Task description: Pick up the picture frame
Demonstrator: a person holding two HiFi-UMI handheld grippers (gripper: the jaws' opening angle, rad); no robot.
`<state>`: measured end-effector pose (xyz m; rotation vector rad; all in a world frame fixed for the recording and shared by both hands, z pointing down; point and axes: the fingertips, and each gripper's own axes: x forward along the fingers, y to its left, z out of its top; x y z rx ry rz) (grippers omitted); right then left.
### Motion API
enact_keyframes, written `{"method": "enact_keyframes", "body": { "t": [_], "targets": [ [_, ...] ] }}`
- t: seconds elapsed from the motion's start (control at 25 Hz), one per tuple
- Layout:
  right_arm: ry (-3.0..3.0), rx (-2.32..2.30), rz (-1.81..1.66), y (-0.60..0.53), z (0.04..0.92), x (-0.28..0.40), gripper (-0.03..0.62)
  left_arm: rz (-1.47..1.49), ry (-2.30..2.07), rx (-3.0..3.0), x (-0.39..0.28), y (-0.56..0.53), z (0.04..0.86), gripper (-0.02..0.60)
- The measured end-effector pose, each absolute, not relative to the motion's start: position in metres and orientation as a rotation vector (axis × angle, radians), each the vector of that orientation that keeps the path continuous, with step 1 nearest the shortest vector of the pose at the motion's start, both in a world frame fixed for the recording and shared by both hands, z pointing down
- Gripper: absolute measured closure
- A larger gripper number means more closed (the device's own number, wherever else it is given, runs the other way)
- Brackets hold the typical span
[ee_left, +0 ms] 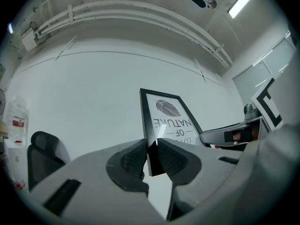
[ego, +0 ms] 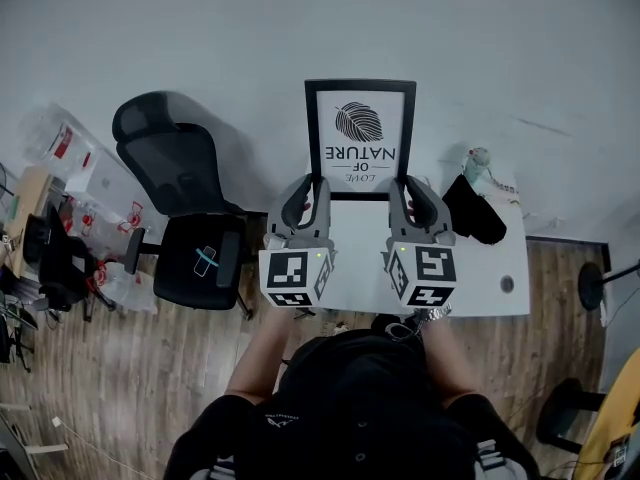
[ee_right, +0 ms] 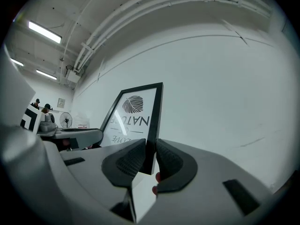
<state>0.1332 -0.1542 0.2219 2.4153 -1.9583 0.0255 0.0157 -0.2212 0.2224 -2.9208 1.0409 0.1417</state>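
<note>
While both grippers clamp its side edges, the frame [ego: 360, 138] stands upright before the wall [ego: 200, 28], beyond the table [ego: 480, 268]: black border, white print, leaf motif, lettering inverted. Left gripper [ego: 308, 190] jaws pinch its left edge, right gripper [ego: 411, 192] jaws its right.

A black office chair [ego: 190, 218] stands on the wooden floor [ego: 120, 378] at nine o'clock of the white tabletop [ego: 480, 273]. A black bundle [ego: 476, 213] lies on that tabletop — toward two o'clock.
</note>
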Motion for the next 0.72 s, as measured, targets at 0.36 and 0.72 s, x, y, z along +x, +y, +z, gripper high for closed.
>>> {"method": "enact_keyframes", "body": {
  "t": [0.36,0.72],
  "targets": [
    [-1.975,2.428,-0.092,-0.150,0.191,0.130,0.526,0.232,1.009,-2.878,0.013,-0.217,0.194,0.508],
    [-1.980,2.441,-0.101,-0.149,0.188,0.129,0.526,0.245,1.031,-2.870,0.012,-0.216,0.193,0.508]
  ]
}}
